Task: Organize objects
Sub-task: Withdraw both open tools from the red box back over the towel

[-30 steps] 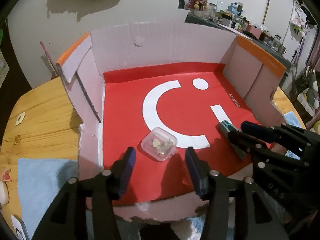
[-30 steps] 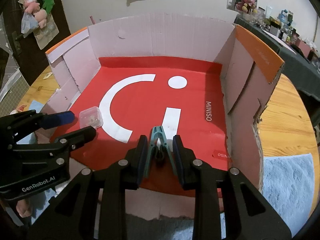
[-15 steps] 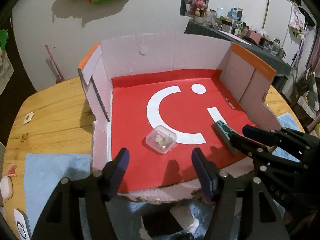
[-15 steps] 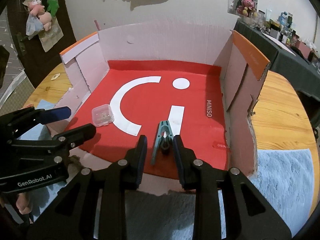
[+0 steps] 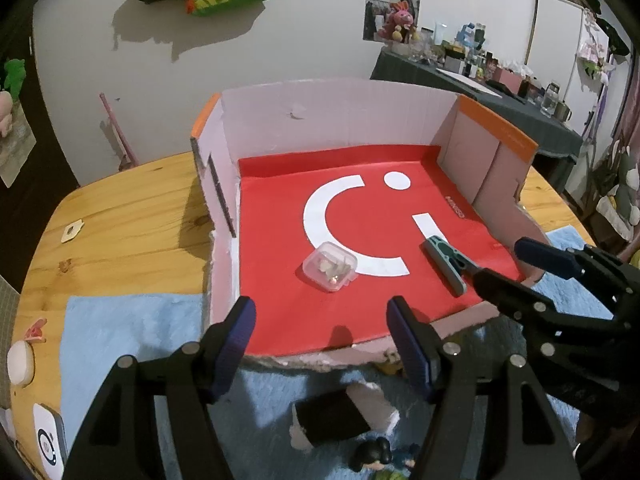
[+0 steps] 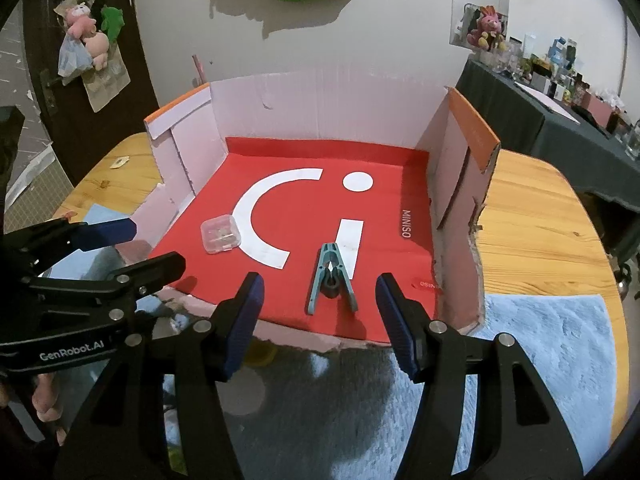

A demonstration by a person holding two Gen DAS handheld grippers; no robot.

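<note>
Left wrist view: left gripper [image 5: 320, 344] fingers apart and opening, nothing btwn them. Clear plastic case [image 5: 329, 266] lies on red liner [image 5: 280, 264] of cardboard box [image 5: 340, 116], w/ teal clip [image 5: 445, 266] to its right.

Right wrist view: right gripper [image 6: 320, 322] fingers opening, empty; teal clip [image 6: 331, 280] lies loose on liner just ahead. Box sits on wooden worktop [image 6: 532, 200].

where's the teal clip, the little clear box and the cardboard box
teal clip [image 6: 331, 280], right wrist view, on its dark spring hinge between the handles
little clear box [image 5: 329, 266], left wrist view, on the middle of its lid
cardboard box [image 6: 320, 108], right wrist view, on the bare back wall
</note>
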